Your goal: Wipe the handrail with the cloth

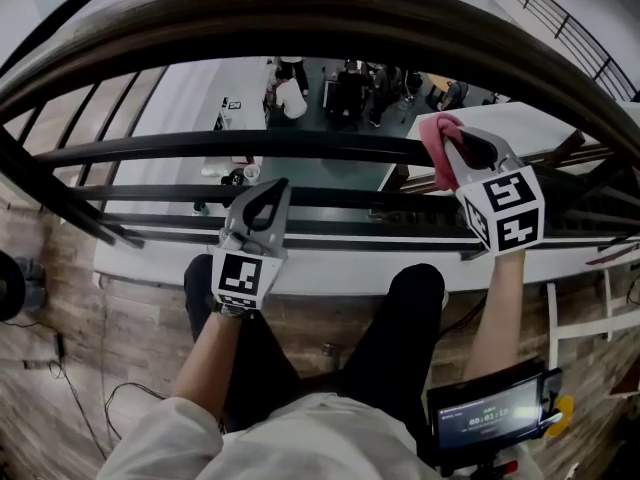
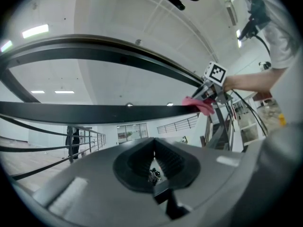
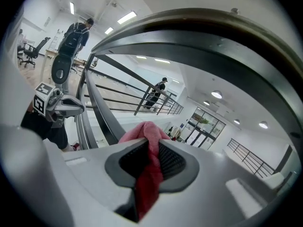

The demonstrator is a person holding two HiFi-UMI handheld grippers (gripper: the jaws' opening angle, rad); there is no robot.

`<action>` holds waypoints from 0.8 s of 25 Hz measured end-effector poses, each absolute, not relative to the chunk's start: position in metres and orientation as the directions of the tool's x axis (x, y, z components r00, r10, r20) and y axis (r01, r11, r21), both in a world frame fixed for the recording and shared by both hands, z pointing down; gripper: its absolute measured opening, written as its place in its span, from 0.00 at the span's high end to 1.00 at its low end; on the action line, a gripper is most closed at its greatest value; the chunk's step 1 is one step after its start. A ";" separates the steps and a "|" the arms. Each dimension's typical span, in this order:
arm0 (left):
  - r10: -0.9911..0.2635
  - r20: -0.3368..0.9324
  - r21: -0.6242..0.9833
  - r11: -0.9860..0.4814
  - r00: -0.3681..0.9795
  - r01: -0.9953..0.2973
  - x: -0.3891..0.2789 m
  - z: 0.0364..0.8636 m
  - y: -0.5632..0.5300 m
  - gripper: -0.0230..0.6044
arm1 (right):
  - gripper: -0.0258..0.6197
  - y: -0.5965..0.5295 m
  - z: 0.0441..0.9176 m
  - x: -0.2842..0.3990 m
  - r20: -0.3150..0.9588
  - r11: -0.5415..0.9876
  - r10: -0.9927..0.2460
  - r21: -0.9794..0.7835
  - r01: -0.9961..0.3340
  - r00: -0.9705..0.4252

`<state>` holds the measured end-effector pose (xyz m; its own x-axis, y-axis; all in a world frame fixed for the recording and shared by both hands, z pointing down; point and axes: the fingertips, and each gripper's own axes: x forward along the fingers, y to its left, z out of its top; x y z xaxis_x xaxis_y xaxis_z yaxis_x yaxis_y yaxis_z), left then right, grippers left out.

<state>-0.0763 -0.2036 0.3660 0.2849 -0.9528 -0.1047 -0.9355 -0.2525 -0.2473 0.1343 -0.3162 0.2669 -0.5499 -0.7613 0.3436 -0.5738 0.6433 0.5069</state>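
The right gripper view showed the right gripper point(image 3: 152, 148) clamped on the pink cloth point(image 3: 144, 132), bunched past its tips. Only the head view placed that cloth at the dark bar point(image 1: 250, 146) under the wooden handrail point(image 1: 300, 13). The left gripper point(image 2: 154, 159), jaws together and empty, hung to the right gripper's left below that bar, with open gaps between the rails.

You have bright, even indoor light from strip lights point(image 2: 35, 31) and round lamps point(image 3: 216, 94) overhead. Every view bows hard at its edges, and both gripper views fade to black corners. The near handrail point(image 3: 213, 41) looks soft, with a pale sheen.
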 end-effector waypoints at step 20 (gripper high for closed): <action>-0.944 -0.053 -0.270 -0.301 0.326 -0.915 -0.058 0.377 -0.212 0.95 | 0.87 -0.345 0.264 0.240 0.300 0.534 -0.845 0.420 -0.734 -0.443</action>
